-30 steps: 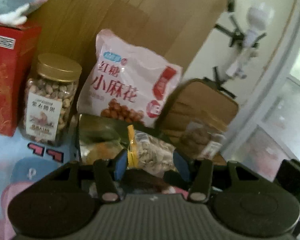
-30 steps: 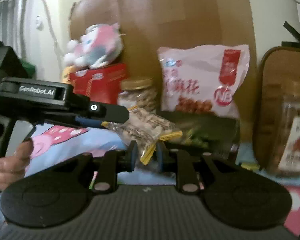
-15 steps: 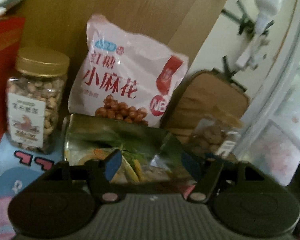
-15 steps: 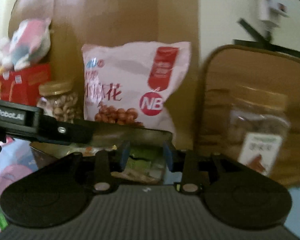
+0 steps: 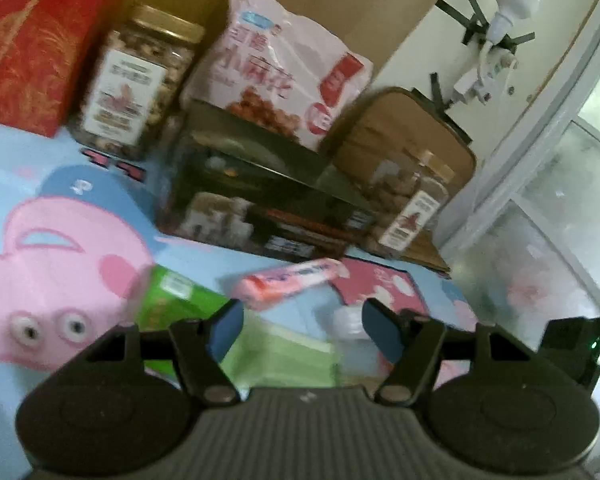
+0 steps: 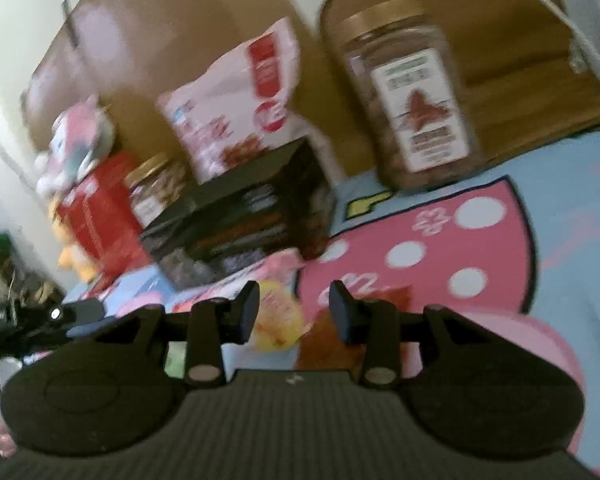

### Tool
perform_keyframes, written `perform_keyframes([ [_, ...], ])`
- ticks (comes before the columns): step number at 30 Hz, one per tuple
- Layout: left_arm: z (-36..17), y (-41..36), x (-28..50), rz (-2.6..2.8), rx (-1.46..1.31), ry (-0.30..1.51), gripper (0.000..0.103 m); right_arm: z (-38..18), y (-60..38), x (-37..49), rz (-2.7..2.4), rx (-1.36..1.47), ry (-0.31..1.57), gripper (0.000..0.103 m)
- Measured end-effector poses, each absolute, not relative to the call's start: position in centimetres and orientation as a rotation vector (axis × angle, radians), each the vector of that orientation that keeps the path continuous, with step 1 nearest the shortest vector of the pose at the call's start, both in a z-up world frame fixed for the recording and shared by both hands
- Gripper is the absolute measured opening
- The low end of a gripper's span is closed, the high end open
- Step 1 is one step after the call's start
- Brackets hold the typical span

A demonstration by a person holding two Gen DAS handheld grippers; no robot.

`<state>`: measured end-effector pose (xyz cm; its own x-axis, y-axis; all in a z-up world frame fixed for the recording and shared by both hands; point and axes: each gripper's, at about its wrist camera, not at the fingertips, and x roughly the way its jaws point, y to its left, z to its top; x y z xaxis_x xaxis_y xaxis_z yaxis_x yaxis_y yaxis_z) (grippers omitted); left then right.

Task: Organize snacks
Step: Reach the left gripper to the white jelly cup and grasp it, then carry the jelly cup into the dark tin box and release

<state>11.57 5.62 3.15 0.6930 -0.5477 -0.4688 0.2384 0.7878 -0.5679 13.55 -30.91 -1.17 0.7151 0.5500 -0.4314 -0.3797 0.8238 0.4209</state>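
Between your left gripper's [image 5: 302,330] parted, empty jaws: green flat packets [image 5: 284,354], pink tube-shaped packet [image 5: 290,282] beyond; the clear nut bag gripped earlier is gone. Right gripper [image 6: 294,312]: jaws opening, empty, yellow round-printed packet [image 6: 280,320] beneath.

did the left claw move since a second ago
Yes. The left claw has dropped and pulled back: the pink snack bag sits higher and farther, and it now hangs over the green packet, empty.
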Motion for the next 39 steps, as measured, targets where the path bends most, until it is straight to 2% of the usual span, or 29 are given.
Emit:
perform_keyframes([
  [2, 3.6, 4.3, 12.5, -0.502, -0.483, 0.683, 0.067, -0.8, -29.1, 13.3, 0.537, 0.250, 0.571, 0.046],
  [10, 3.8, -1.5, 17.1, -0.631, -0.290, 0.716, 0.068, -1.2, -28.0, 10.6, 0.581, 0.207, 0.615, 0.046],
  [20, 0.2, -3.5, 18.4, -0.738, -0.371, 0.844, 0.068, -2.6, -28.1, 14.3, 0.540, 0.268, 0.665, 0.042],
  [26, 0.2, -3.5, 17.5, -0.711, -0.392, 0.816, 0.068, -2.8, -28.3, 14.6, 0.541, 0.289, 0.664, 0.043],
  [28, 0.6, -3.3, 17.7, -0.701, -0.400, 0.815, 0.073, -2.7, -28.4, 14.6, 0.539, 0.289, 0.660, 0.043],
  [31, 1.1, -3.4, 18.2, -0.675, -0.391, 0.808, 0.073, -2.6, -28.4, 14.3, 0.523, 0.298, 0.657, 0.043],
  [33, 0.9, -3.6, 18.6, -0.662, -0.396, 0.821, 0.066, -2.6, -28.2, 14.4, 0.518, 0.294, 0.659, 0.043],
  [34, 0.6, -3.7, 18.8, -0.655, -0.403, 0.840, 0.055, -2.6, -28.1, 14.5, 0.516, 0.287, 0.657, 0.043],
  [36, 0.0, -3.8, 19.1, -0.605, -0.410, 0.863, 0.043, -2.6, -27.7, 14.8, 0.505, 0.268, 0.657, 0.042],
  [39, 0.0, -2.9, 18.2, -0.600, -0.457, 0.857, 0.033, -2.5, -27.4, 14.4, 0.500, 0.238, 0.645, 0.038],
])
